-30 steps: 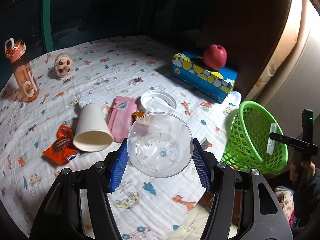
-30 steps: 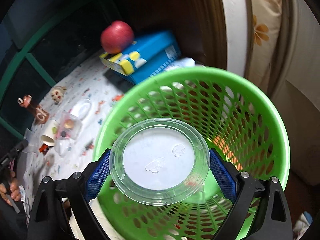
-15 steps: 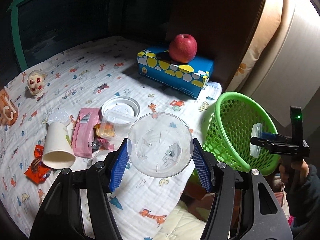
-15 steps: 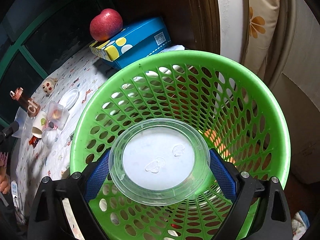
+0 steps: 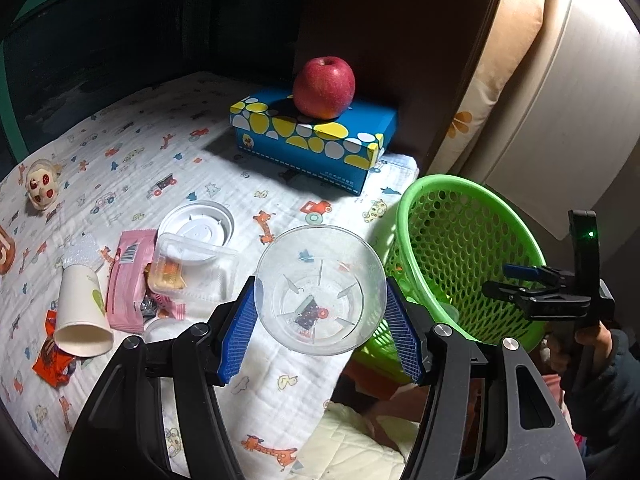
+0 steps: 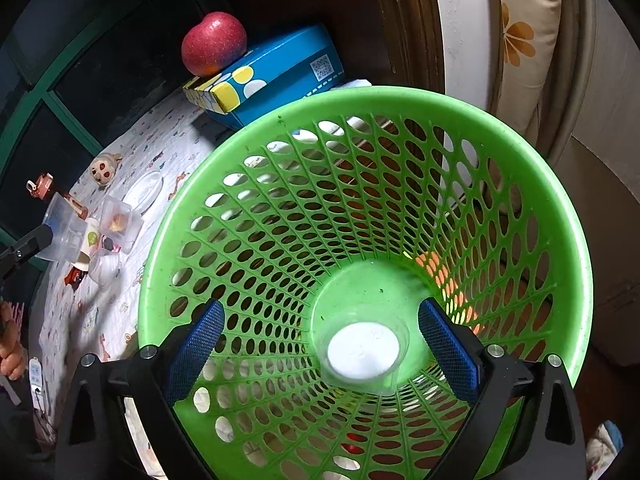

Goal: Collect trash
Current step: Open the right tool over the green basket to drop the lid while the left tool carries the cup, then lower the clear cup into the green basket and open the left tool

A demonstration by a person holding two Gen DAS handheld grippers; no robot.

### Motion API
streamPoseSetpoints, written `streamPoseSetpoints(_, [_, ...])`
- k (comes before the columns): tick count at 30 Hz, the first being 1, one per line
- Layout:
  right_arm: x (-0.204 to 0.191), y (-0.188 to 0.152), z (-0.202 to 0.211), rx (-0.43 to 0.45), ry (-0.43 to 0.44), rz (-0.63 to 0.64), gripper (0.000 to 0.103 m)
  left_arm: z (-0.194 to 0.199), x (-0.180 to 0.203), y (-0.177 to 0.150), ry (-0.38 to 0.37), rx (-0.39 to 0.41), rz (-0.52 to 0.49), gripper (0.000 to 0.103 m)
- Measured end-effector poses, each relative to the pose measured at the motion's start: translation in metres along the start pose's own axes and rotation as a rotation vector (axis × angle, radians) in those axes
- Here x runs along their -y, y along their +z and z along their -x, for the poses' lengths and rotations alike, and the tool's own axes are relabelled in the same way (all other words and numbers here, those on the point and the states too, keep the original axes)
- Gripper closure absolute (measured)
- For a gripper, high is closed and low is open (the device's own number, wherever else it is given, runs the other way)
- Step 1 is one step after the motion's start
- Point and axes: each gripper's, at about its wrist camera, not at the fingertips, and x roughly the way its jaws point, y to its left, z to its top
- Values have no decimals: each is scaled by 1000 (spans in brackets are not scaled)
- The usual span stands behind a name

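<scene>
The right gripper (image 6: 318, 350) hangs over the mouth of the green basket (image 6: 552, 200), pointing down into it, its blue pads well apart and widening, with nothing pressed between them. Far below, on the basket's floor, lies the clear plastic lid (image 6: 363, 350), seen through the gap between the jaws but touching neither pad. From the other side, this gripper (image 5: 520, 280) sits just at the basket's (image 5: 416, 200) near rim.

The left gripper (image 5: 320, 322) pinches a clear plastic cup (image 5: 320, 292) by its sides, both blue pads against the wall, the open mouth facing back toward the camera. It is held above the edge of the patterned cloth (image 5: 160, 152), just beside the basket, not over it.

On the cloth behind the cup lie the rest of the scraps: a tipped paper cup (image 5: 82, 316), a pink wrapper (image 5: 128, 280), an orange wrapper (image 5: 52, 356), a small clear food box (image 5: 192, 270) and a white lid (image 5: 200, 226). Farther back a red apple (image 5: 324, 88) rests on a blue tissue box (image 5: 316, 140).
</scene>
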Motion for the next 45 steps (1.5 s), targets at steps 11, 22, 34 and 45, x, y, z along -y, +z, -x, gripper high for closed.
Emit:
streamPoseSetpoints(11, [7,-1,44,99,-23,-22,9,-13,33,7,-53,-13,-62,43])
streamPoseSetpoints(22, [30,-12,80,187,-66,-91,9,-48,99,21,-154,-57,-144,43])
streamPoseSetpoints(34, [59,-25,103,234,-80,-162,9,-92,144,11,-221,-160,-179,40])
streamPoseSetpoints(45, [58,-29,105,239,-62,-183,9,-89,139,8,-234,-165,-148,31])
